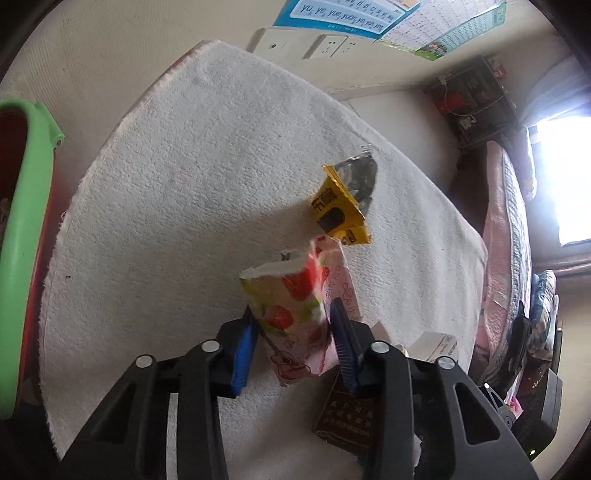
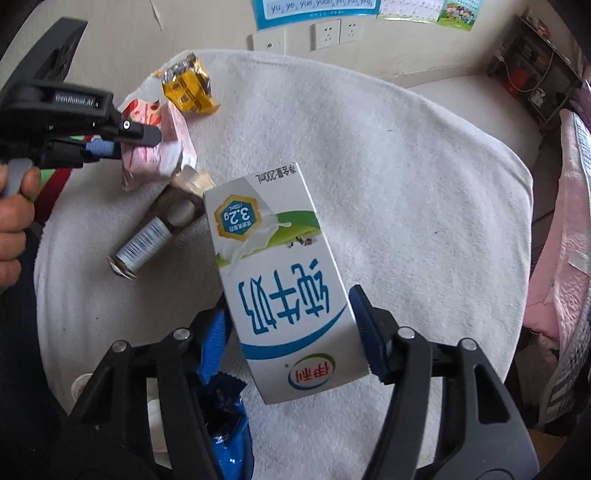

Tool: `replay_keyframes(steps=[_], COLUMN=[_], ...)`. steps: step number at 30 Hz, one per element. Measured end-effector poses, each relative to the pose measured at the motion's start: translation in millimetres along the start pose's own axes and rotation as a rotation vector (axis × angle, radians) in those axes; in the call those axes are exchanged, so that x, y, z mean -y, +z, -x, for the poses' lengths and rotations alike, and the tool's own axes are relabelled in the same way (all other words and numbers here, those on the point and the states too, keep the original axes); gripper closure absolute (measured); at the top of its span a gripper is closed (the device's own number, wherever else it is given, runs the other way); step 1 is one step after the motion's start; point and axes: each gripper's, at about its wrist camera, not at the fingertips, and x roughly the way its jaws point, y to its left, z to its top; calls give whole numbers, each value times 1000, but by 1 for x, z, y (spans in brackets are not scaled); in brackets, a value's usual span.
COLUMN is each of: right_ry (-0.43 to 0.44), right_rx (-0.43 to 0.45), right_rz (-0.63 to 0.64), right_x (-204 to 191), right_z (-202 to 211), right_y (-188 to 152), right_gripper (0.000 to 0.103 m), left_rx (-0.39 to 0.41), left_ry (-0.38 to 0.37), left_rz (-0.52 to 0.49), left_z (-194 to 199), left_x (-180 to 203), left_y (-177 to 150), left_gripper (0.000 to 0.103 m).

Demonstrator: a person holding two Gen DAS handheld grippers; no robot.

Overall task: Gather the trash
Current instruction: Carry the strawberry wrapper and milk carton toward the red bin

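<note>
Right gripper point(image 2: 291, 328) clamps the milk carton point(image 2: 280, 280); left gripper point(image 1: 291, 339) grips the strawberry wrapper point(image 1: 291, 310) beside it. Yellow wrapper point(image 1: 341, 206), small bottle point(image 2: 147, 243), blue wrapper point(image 2: 225, 417) remain near the carton on the towel-covered table point(image 1: 184, 184). Nothing visibly binned yet; green bin point(image 1: 22, 236) well left of carton.

A lived-in bedroom at home

The white towel point(image 2: 406, 184) is spread over a low surface pushed against a cream wall, and a bed with a pink quilted cover point(image 2: 569, 258) runs along the right side. Above it, wall sockets point(image 2: 325, 35) sit beneath a blue children's pinyin chart point(image 2: 314, 9) and a printed table poster point(image 1: 443, 26), the kind hung for a child learning to read. A dark cluttered shelf point(image 2: 532, 66) fills the far corner, and daylight pours through a window point(image 1: 565, 177) beside the bed. A green plastic basket rim point(image 1: 22, 240) stands at the left edge
</note>
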Motion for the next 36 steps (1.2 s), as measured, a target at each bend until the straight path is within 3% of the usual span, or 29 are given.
replay_keyframes(steps=[13,22,29,36], right_ry=[15,41,52,62], right_rx=[140,213,238,249], right_rz=[-104,-78,-43,-10], right_x=[12,-22,-43,-66], right_z=[71,100,109,113], right_y=[-7,2,8,14], right_gripper=[44,43,43,43], left_rx=[96,177,258,311], left_ry=[37,73,124,161], left_rz=[-144,-202,-203,-135], left_z=[61,113,153,186], left_x=[12,4,-17,-60], left_y=[-16,-32,-38,-35], left_gripper=[70,70,70,70])
